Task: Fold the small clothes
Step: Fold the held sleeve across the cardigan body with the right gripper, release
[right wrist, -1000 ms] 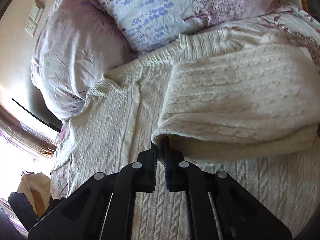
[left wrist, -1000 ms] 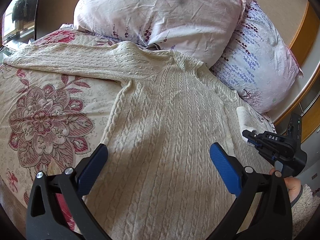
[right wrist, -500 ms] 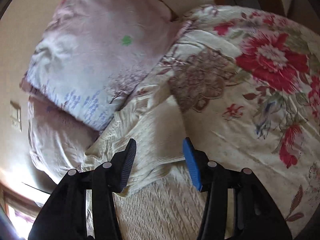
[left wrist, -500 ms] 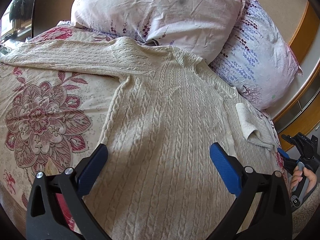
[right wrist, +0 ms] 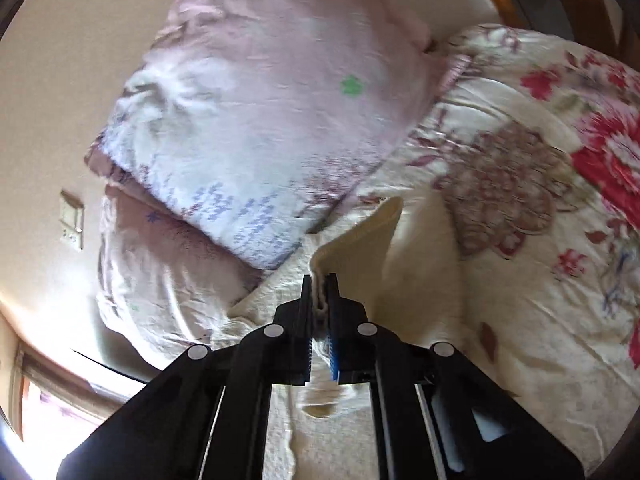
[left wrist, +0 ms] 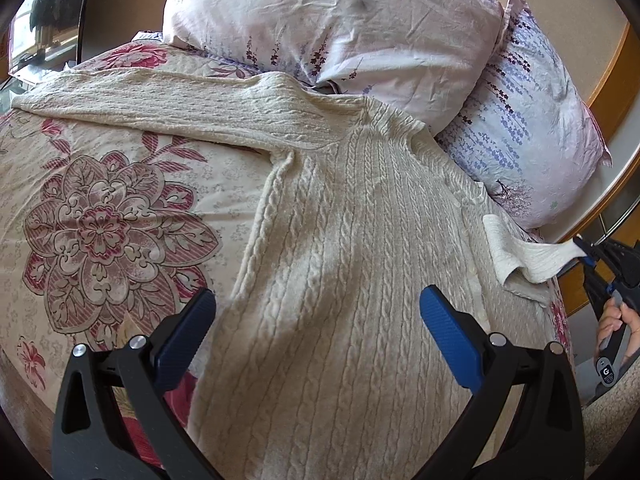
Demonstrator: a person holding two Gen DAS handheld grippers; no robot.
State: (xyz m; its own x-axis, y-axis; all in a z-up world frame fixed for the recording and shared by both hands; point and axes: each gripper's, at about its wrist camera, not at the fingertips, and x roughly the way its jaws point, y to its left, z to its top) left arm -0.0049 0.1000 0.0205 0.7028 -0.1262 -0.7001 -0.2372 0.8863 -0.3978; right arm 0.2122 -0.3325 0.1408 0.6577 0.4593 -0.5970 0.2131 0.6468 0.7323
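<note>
Presently, a cream cable-knit sweater [left wrist: 352,240] lies flat on the floral bedspread [left wrist: 120,208], its collar up against two pillows: a pink pillow [left wrist: 328,20] and a lavender-print pillow [left wrist: 528,120] just beside it; one sleeve [left wrist: 160,100] is stretched out flat to the left across the bedspread; the other sleeve [left wrist: 532,256] is lifted off the bed at the right edge, its cuff caught in the right gripper [right wrist: 320,292]; that gripper's jaws have just been closing and now pinch the knit between them (the cloth shows squeezed in the narrow gap, in the right wrist view); a hand [left wrist: 616,320] grips its handle at the far right of the left wrist view; the left gripper [left wrist: 316,320] hovers over the sweater's lower body with its blue pads spread wide, nothing between them; a wall switch plate [right wrist: 72,220] shows on the wall behind the pillows, blurred.
</note>
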